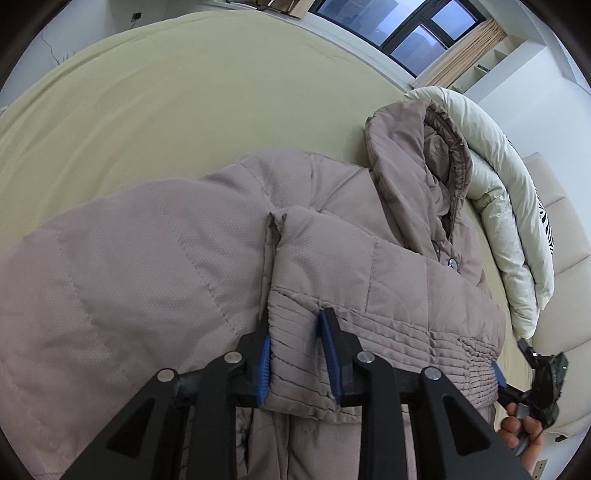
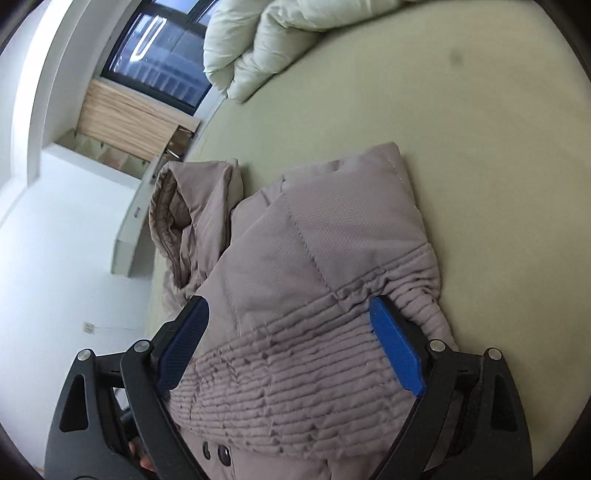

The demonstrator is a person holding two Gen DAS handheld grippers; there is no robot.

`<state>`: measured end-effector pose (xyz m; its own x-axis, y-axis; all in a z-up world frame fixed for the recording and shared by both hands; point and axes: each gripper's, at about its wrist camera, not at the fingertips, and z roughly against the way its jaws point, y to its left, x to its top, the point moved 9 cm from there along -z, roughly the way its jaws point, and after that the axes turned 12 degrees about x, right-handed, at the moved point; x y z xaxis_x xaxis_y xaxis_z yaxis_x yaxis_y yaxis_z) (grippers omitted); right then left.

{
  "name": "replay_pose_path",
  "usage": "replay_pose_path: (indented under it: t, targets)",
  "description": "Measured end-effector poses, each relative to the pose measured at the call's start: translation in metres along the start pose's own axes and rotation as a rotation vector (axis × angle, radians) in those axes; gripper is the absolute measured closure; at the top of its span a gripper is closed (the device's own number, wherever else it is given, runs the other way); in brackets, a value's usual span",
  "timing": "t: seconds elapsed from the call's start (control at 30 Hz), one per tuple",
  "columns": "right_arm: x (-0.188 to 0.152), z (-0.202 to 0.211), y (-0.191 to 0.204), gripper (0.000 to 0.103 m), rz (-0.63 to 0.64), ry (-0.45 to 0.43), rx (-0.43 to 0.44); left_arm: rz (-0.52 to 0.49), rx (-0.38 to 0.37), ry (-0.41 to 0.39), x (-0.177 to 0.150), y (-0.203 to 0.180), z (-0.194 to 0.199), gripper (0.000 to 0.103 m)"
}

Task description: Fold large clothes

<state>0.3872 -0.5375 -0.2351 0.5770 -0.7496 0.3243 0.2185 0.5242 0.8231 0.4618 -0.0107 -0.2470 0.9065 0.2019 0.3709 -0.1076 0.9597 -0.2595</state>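
Note:
A mauve quilted hooded jacket (image 1: 155, 251) lies on the pale yellow bed (image 1: 177, 96), hood (image 1: 417, 155) toward the duvet. My left gripper (image 1: 297, 360) is shut on the ribbed sleeve cuff (image 1: 295, 354), which lies folded across the jacket body. In the right wrist view the jacket (image 2: 314, 240) shows again, with the ribbed cuff (image 2: 295, 369) between my fingers. My right gripper (image 2: 291, 350) has its jaws wide apart around the cuff, with a blue pad (image 2: 397, 350) on each side. The right gripper also shows in the left wrist view (image 1: 543, 373), held by a hand.
A rolled cream duvet (image 1: 498, 206) lies along the bed's far side, also in the right wrist view (image 2: 266, 40). A padded headboard (image 1: 565, 229) stands behind it. A dark window (image 1: 402, 26) with curtains and white walls lie beyond.

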Motion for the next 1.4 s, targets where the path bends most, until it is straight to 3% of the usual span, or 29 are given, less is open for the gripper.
replay_pose_path:
  t: [0.1, 0.17, 0.27, 0.3, 0.43, 0.5, 0.67, 0.77, 0.93, 1.03, 1.17, 1.27, 1.33, 1.4]
  targets:
    - [0.012, 0.014, 0.039, 0.013, 0.054, -0.07, 0.07, -0.009, 0.004, -0.01, 0.001, -0.002, -0.002, 0.072]
    - [0.016, 0.011, 0.05, 0.01, 0.083, -0.08, 0.064, -0.016, -0.002, -0.017, 0.002, -0.004, -0.002, 0.07]
    - [0.006, -0.026, 0.013, 0.006, 0.021, 0.015, -0.023, -0.011, -0.03, -0.021, 0.002, -0.004, 0.0, 0.067]
    - [0.003, -0.035, 0.002, 0.006, 0.032, 0.026, -0.006, -0.003, -0.04, -0.016, 0.002, -0.003, 0.003, 0.065]
    - [0.003, -0.012, 0.027, 0.006, 0.081, 0.017, -0.059, 0.016, -0.039, -0.067, 0.004, 0.018, 0.04, 0.054]
    - [-0.002, 0.013, 0.058, 0.006, 0.11, -0.02, -0.008, 0.043, -0.048, -0.104, -0.001, 0.04, 0.071, 0.048]
    - [-0.063, 0.054, 0.114, 0.006, 0.184, 0.004, 0.076, 0.194, -0.048, -0.156, -0.041, 0.121, 0.142, 0.047]
    - [-0.125, 0.069, 0.13, 0.006, 0.181, 0.074, 0.123, 0.306, -0.031, -0.159, -0.087, 0.179, 0.171, 0.047]
    - [-0.21, 0.079, 0.147, 0.006, 0.135, 0.158, 0.171, 0.576, -0.005, -0.185, -0.16, 0.271, 0.201, 0.047]
    - [-0.249, 0.083, 0.15, 0.006, 0.101, 0.201, 0.184, 0.706, 0.008, -0.202, -0.191, 0.308, 0.206, 0.047]
    - [-0.277, 0.089, 0.151, 0.006, 0.09, 0.228, 0.182, 0.879, -0.048, -0.203, -0.215, 0.335, 0.202, 0.047]
    - [-0.293, 0.096, 0.154, 0.006, 0.09, 0.23, 0.183, 0.923, -0.064, -0.208, -0.216, 0.344, 0.191, 0.047]
    - [-0.296, 0.097, 0.155, 0.006, 0.085, 0.227, 0.18, 1.003, -0.115, -0.2, -0.216, 0.353, 0.177, 0.047]
    - [-0.296, 0.096, 0.153, 0.006, 0.079, 0.22, 0.179, 1.066, -0.133, -0.214, -0.213, 0.362, 0.17, 0.054]
